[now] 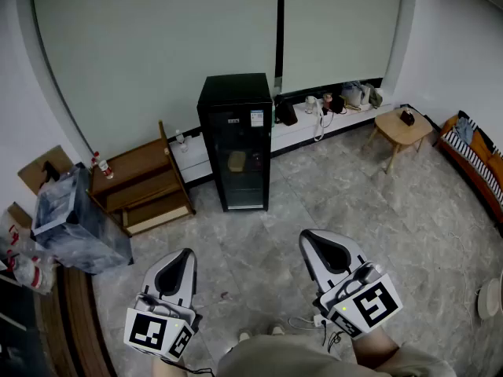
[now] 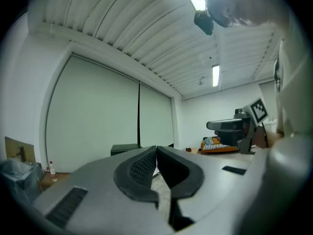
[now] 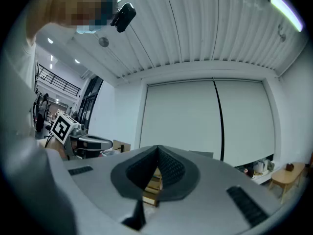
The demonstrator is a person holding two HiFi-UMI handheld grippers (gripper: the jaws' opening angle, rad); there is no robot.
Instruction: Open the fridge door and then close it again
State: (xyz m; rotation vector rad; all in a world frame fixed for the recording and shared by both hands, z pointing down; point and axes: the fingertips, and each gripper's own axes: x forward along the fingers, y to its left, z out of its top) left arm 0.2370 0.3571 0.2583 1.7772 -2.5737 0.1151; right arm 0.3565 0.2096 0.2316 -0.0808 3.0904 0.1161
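A tall black fridge (image 1: 236, 141) with a glass door stands shut against the far wall; its top edge also shows as a dark slab (image 2: 124, 149) in the left gripper view and as a grey slab (image 3: 201, 154) in the right gripper view. My left gripper (image 1: 184, 256) is held low at the bottom left, shut with nothing between its tips (image 2: 156, 149). At the bottom right my right gripper (image 1: 313, 238) is likewise shut and empty, its tips meeting (image 3: 157, 148). Both are well short of the fridge, with bare floor between.
A wooden shelf unit (image 1: 141, 185) leans left of the fridge, with a box of clutter (image 1: 75, 220) beside it. A low sill with small items (image 1: 338, 102), a wooden stool (image 1: 402, 129) and a striped couch (image 1: 475, 157) are to the right. Grey tiled floor (image 1: 259, 242) lies ahead.
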